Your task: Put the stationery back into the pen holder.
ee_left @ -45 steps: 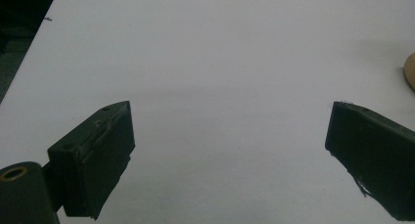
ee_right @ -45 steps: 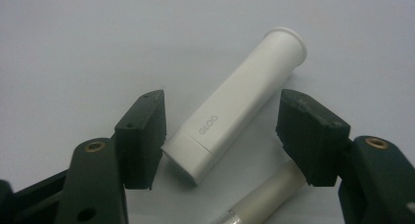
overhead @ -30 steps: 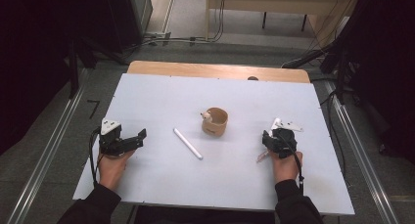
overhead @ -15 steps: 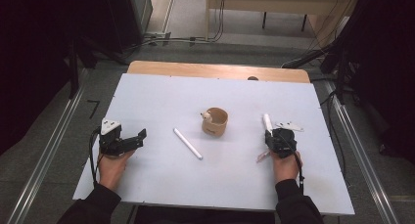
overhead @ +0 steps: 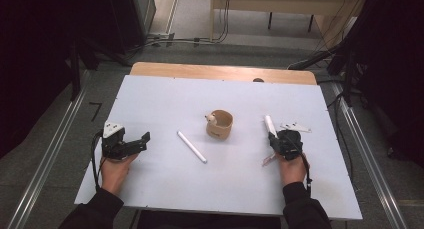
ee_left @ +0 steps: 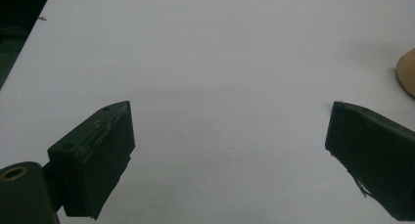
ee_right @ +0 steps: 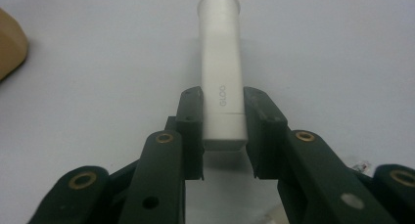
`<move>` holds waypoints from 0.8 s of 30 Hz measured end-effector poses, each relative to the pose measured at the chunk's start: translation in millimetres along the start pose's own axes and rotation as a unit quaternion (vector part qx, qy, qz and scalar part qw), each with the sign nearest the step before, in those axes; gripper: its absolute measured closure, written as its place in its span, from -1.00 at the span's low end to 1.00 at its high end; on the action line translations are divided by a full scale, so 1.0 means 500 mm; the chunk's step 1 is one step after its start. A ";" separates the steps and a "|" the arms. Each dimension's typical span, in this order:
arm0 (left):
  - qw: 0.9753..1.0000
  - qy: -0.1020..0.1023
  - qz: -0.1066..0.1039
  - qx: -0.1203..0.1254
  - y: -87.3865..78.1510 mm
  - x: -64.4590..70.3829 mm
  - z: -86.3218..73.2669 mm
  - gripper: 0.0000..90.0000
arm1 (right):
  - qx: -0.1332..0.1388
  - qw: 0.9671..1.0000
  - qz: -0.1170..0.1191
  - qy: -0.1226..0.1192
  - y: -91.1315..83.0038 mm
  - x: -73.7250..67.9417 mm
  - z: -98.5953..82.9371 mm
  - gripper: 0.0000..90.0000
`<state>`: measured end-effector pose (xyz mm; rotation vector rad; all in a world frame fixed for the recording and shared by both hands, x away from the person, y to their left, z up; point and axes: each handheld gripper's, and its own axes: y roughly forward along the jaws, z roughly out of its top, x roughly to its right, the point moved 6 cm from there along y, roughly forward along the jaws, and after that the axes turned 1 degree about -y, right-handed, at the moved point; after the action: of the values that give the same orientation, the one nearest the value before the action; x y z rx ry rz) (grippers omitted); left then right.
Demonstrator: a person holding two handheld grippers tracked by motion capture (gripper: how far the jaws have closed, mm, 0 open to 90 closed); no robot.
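White table [overhead: 150, 109], dark room. Right gripper [ee_right: 222, 123] clamps white tube [ee_right: 222, 72] printed "GLOO", right of tan cup [overhead: 219, 124]. Left gripper [ee_left: 230, 136] wide apart, empty. Second tube [overhead: 191, 146] lies mid-table.

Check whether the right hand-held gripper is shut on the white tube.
Shut: the right hand-held gripper jaws press both sides of the white tube.

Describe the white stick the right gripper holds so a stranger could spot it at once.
On the white table, right of the tan cup, the right gripper is shut on the glue stick. Unlike the loose white stick lying mid-table, it is clamped and reads "GLOO".
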<state>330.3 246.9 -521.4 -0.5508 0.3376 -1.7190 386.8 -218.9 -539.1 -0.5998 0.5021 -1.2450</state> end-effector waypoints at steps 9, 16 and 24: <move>1.000 0.009 -0.026 -0.005 -0.003 0.032 0.000 -0.89 | 0.016 1.000 0.018 -0.007 -0.021 -0.018 0.010 0.54; 0.999 0.014 -0.039 -0.007 -0.002 0.054 0.001 -0.89 | 0.024 0.999 0.037 -0.022 -0.039 -0.034 0.014 0.54; 0.998 0.019 -0.067 -0.008 0.002 0.094 0.009 -0.89 | 0.033 0.998 0.055 -0.029 -0.056 -0.047 0.018 0.54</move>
<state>326.6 201.1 -509.9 -0.5639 0.3487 -1.8596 366.7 -200.4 -513.3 -0.5437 0.4376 -1.1331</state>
